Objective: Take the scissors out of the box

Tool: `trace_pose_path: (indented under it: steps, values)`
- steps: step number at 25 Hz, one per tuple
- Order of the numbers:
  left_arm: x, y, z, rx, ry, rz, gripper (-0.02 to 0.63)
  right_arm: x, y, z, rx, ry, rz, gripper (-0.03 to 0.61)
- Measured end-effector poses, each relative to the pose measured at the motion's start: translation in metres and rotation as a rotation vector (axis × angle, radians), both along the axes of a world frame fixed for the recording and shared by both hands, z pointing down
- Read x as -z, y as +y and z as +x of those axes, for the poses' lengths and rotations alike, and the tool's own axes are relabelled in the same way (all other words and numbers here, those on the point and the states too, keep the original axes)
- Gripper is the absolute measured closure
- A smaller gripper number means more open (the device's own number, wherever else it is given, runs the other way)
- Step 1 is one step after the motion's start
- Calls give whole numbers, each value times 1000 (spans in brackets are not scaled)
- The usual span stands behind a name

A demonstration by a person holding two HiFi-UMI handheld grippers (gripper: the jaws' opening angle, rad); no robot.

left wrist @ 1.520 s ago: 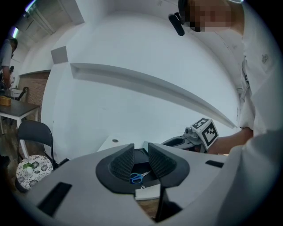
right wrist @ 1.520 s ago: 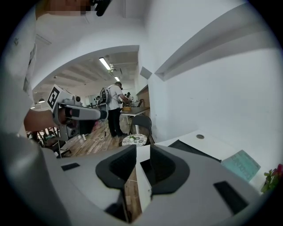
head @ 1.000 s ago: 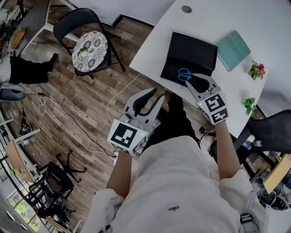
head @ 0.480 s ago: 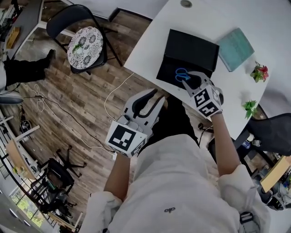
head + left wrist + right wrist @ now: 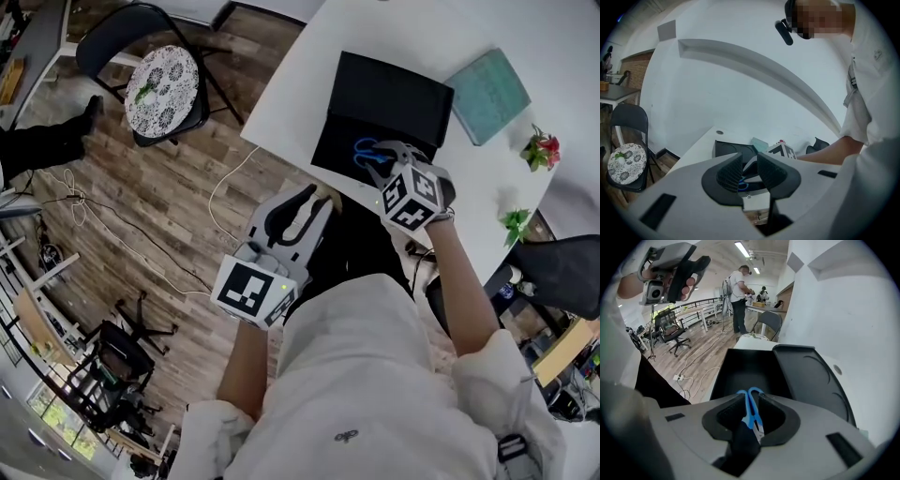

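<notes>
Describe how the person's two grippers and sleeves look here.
The left gripper and right gripper match: pale grey moulded bodies, curved jaws lined in black, ribbed black pads, and a white cube with black square markers. No cables show. The person wears a white top with loose sleeves. The right jaws have just been closing, the scissors between them.

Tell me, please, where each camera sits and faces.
Head view: on the head, steeply down at the table; torso, left gripper, right gripper show.
Left gripper view: along its jaws toward the black box; right forearm shows.
Right gripper view: down into the box at the scissors; left hand shows.
All share the box.
</notes>
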State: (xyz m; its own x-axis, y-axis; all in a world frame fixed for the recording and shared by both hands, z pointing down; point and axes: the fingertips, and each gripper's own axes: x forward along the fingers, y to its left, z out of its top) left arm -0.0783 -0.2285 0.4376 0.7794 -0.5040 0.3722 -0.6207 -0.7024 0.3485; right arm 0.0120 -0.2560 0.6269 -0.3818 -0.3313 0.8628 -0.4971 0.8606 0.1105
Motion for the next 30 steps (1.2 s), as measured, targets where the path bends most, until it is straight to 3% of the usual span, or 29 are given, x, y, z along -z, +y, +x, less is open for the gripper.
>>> trace_pose_path:
  steps: [12,30]
  values:
    - [-24,-7,11,42,16,-69,508,-26,4,1,117,48,-71,485]
    - [-36,0,15,68,7,-90,508,-35,1,-1,174,66,-53,479]
